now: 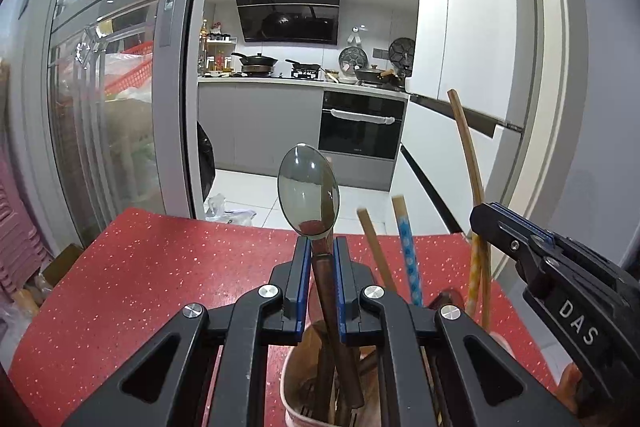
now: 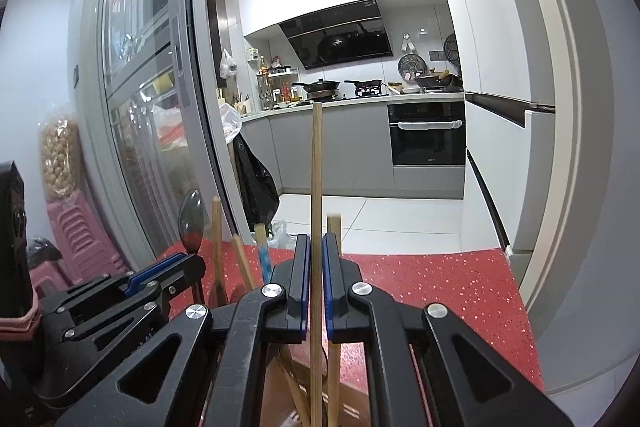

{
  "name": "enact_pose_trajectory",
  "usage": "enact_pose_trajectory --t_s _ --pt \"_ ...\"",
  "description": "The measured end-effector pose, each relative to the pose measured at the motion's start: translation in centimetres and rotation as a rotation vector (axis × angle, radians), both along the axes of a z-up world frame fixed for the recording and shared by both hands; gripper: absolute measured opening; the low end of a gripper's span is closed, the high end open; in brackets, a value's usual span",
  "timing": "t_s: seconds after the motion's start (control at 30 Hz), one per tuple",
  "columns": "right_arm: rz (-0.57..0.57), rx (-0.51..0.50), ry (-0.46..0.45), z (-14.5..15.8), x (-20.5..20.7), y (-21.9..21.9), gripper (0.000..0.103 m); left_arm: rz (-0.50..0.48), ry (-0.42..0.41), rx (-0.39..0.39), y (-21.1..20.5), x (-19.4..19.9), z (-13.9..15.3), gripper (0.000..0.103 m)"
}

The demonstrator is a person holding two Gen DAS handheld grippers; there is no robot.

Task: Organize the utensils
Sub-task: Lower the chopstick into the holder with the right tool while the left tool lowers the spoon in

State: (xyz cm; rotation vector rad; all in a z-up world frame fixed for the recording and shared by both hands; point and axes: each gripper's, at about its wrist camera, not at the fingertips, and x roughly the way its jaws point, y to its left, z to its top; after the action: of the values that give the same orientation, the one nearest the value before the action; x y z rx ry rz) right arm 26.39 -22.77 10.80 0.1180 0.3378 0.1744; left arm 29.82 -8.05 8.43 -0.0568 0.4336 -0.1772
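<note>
My left gripper (image 1: 322,247) is shut on a metal spoon (image 1: 309,193) with a dark wooden handle; the spoon stands upright, its handle reaching down into a pale cup (image 1: 294,383) of utensils. Several chopsticks (image 1: 409,251) stand in containers to the right. My right gripper (image 2: 316,247) is shut on a long bamboo chopstick (image 2: 317,163), held upright over more chopsticks (image 2: 333,367) below. The right gripper also shows at the right of the left wrist view (image 1: 500,223), by the same chopstick (image 1: 466,147). The left gripper (image 2: 176,263) and spoon (image 2: 191,221) show left in the right wrist view.
A red speckled table (image 1: 140,275) lies under both grippers. A glass sliding door (image 1: 116,87) stands at the left, with pink stools (image 2: 76,235) beside it. Behind is a kitchen with stove, pans and an oven (image 1: 360,131). A white fridge (image 1: 472,27) stands right.
</note>
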Motion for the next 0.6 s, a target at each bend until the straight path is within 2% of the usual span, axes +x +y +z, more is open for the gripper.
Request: enact_pose_trajectory --t_s 0.3,0.6 --pt "0.004 -0.002 0.062 -2.0 -1.8 -0.6 0.006 -0.01 0.048 0.036 -0.5 -1.1 -1.7 0.036" --pt "0.014 0.021 0.142 -2.9 -2.2 -1.5 0.006 0.009 0.065 0.05 -0.3 -1.6 -1.6 0.036"
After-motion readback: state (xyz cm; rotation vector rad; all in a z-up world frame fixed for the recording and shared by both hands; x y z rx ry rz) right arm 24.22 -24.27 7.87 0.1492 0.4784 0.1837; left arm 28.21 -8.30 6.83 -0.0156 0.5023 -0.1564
